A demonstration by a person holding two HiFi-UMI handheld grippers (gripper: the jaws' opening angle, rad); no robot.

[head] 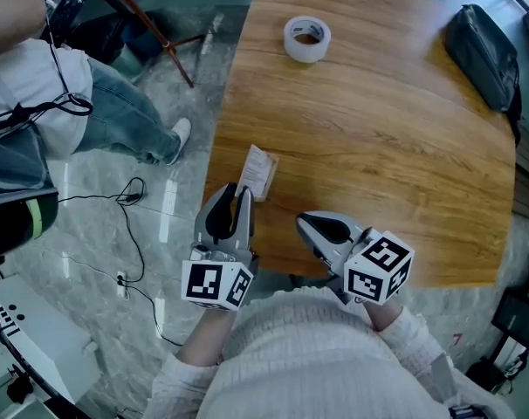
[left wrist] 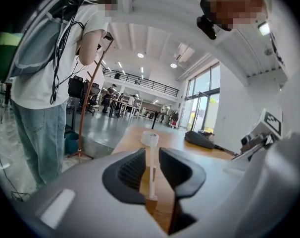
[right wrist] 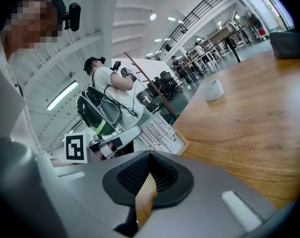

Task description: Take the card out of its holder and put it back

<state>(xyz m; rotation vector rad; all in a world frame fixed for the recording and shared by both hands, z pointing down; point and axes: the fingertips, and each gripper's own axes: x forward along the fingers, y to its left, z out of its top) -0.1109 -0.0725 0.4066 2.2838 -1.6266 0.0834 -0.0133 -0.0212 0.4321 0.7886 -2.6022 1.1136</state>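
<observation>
A white card in its clear holder (head: pixel 260 169) rests by the left edge of the wooden table (head: pixel 378 164). My left gripper (head: pixel 243 191) points at the card's near end. In the left gripper view the card (left wrist: pixel 149 178) shows edge-on between the jaws of that gripper (left wrist: pixel 151 155). Wood is visible on both sides of it, so the pads do not press on it and the gripper is open. My right gripper (head: pixel 302 221) hovers over the table's near edge to the right of the card. Its jaws (right wrist: pixel 150 156) are shut, with nothing between them.
A roll of tape (head: pixel 307 38) lies at the far middle of the table and a black bag (head: pixel 483 55) at the far right. A person in jeans (head: pixel 116 112) stands on the floor to the left. Cables (head: pixel 129 234) trail over the floor beside the table's edge.
</observation>
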